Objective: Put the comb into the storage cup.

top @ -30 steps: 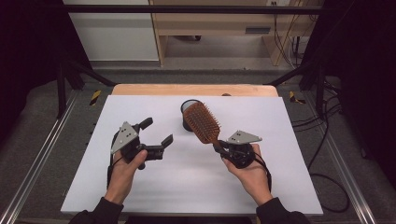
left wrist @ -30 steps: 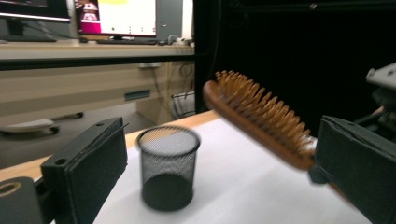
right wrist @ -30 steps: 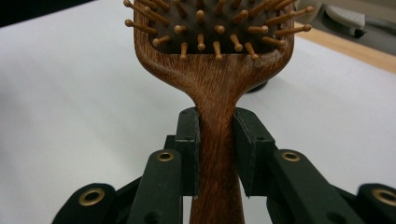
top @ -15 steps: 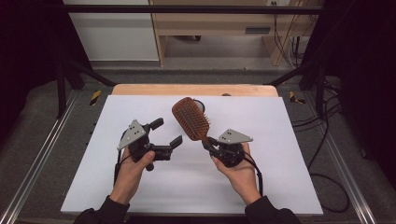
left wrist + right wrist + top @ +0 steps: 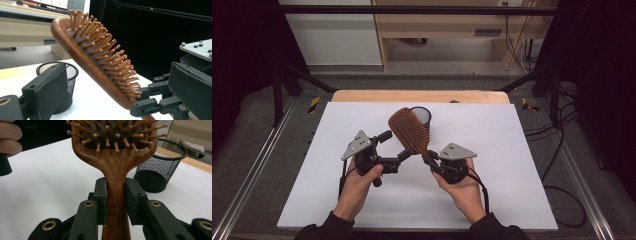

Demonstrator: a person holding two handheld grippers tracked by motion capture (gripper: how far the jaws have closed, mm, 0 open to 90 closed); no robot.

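Holding the brush [image 5: 409,129] by its handle, the right gripper [image 5: 432,163] has its fingers [image 5: 101,195] clamped on the wood. The brush head tilts up over the desk [image 5: 512,150], just in front of the mesh cup [image 5: 421,116]. Beside the brush, the left gripper [image 5: 396,149] has its fingers [image 5: 48,92] apart, gripping nothing.

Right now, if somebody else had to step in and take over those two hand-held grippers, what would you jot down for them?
Right hand-held gripper: shut on the wooden hairbrush at its handle, head raised off the table, bristles up.
Left hand-held gripper: open, holding nothing, its jaws close beside the brush near the neck.
Black mesh cup: upright on the white table, just behind the brush head, apparently empty.
Done: brush picked up.
Left: probably a handover to the left gripper or putting the brush in the cup; neither has happened yet.
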